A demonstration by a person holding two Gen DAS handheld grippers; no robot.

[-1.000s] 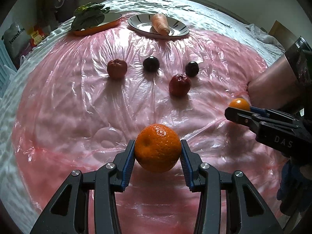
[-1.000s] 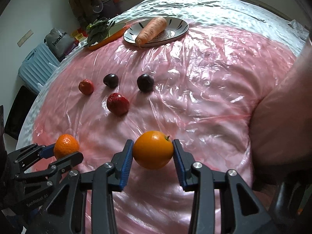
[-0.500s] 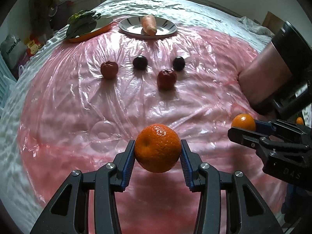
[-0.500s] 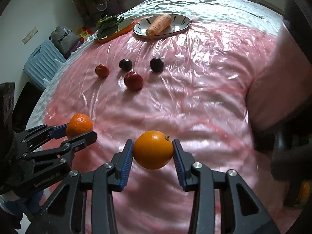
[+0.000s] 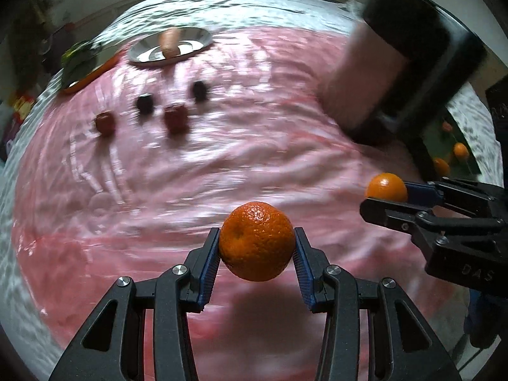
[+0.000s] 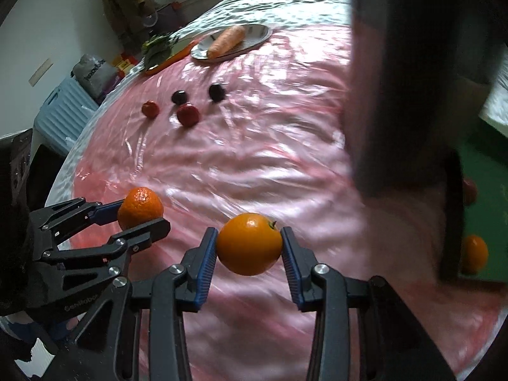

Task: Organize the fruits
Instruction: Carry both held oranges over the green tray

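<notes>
Over pink sheet, L gripper clamps mandarin, R gripper orange.

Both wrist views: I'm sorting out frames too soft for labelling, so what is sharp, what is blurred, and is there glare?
Left wrist view: the mandarin in the left gripper is crisp; the dark fruits and plate are smeared. Right wrist view: the orange in the right gripper is sharp; the plastic sheet streaks with white glare.
</notes>
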